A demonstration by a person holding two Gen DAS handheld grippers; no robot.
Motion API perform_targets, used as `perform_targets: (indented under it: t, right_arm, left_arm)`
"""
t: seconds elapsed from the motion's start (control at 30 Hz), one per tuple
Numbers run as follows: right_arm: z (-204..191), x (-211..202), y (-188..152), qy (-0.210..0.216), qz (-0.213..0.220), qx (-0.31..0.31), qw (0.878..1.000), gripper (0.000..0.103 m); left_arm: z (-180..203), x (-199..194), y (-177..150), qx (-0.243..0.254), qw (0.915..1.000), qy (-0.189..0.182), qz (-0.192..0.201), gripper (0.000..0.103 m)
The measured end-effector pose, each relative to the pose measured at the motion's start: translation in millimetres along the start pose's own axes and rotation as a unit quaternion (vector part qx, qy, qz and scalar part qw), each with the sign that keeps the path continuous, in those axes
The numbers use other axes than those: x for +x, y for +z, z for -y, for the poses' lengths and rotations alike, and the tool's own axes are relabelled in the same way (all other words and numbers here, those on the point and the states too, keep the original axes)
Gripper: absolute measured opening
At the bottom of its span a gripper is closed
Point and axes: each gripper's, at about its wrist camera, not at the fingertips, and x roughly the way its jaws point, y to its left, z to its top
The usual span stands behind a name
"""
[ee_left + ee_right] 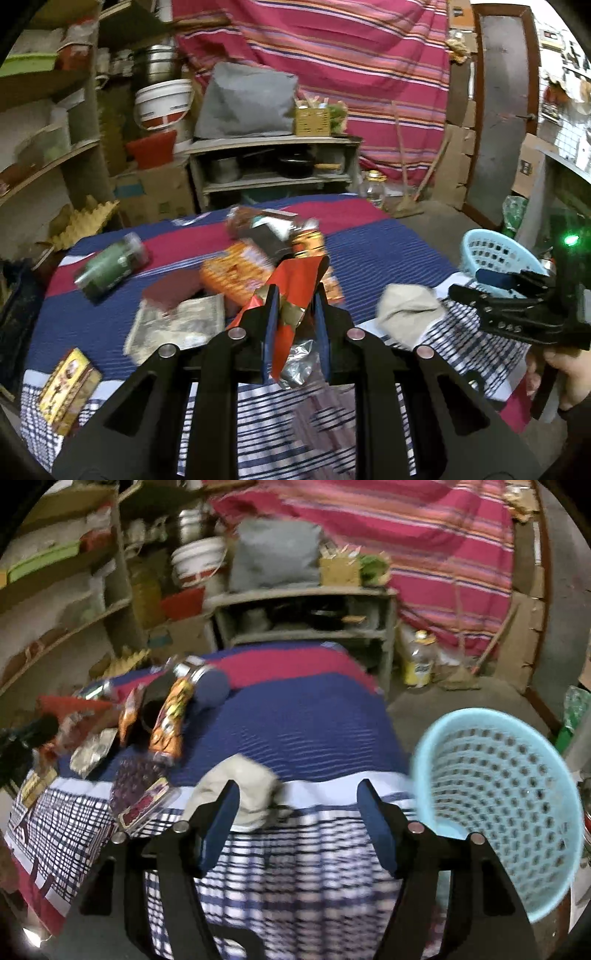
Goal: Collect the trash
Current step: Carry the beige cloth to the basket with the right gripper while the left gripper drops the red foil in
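Note:
My left gripper (295,295) is shut on a red and gold wrapper (295,273) whose silver inside hangs out below the pads, held above a table with a striped cloth (369,251). My right gripper (298,786) stands open over the table's near edge with nothing pressed between its pads. A crumpled beige wad (243,790) lies on the cloth just past its left finger. The light blue basket (498,794) stands to the right of that gripper, off the table's corner. From the left wrist view the right gripper (476,286) is at the far right, in front of the basket (487,251).
More litter lies on the cloth: a green can (110,266) on its side, an orange snack packet (236,273), a grey paper sheet (177,325), a yellow box (68,387). Shelves (55,158) stand left, a low rack (273,162) behind the table.

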Motion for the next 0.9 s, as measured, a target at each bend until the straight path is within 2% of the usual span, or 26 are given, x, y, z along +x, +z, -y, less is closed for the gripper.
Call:
perform_targets:
  t: [0.1,0.2,0.27,0.3,0.33,0.37,0.67,0.9]
  right_arm:
    - [-14.2,24.2,-4.2,0.006,-0.03,-0.007,1.0,0.066]
    - [-25.8,39.8,-10.9,0.008,-0.058,-0.021,0.998,0.055]
    - [-27.5,35.3,-9.4,0.016,-0.047,-0.028,0.998,0.039]
    - [-27.0,34.3,-9.2,0.019,-0.046,-0.029,0.998,0.036]
    - [-24.7,32.2,-9.6,0.02,-0.043,-0.031,0.998,0.028]
    - [-21.3,29.3,-9.7,0.019,-0.039,-0.03,0.999,0.014]
    - [49.7,-35.2,3.7,-0.018,0.03,0.007,0.999,0.014]
    - [121.5,-83.9,13.6,-0.071,0.058,0.031,0.995,0.014]
  left_arm:
    - [-22.8,-3.1,-5.7,-0.015,0.9998,0.014,-0.006,0.018]
    - [-33.5,-4.9,-9.8,-0.018,0.9994,0.028,-0.01,0.018]
    - [-36.8,-5.5,-9.9,-0.021,0.9992,0.032,-0.011,0.018]
    - [-38.7,-5.4,-9.1,-0.024,0.9991,0.034,-0.011,0.018]
    - [-40.4,-4.9,-7.5,-0.028,0.9989,0.035,-0.011,0.018]
    - [-41.1,-4.5,-6.0,-0.03,0.9989,0.035,-0.011,0.018]
    - [-9.0,0.9,8.1,-0.016,0.9996,0.023,0.0,0.018]
    - [51.6,13.9,25.9,0.011,0.9996,-0.024,0.008,0.018]
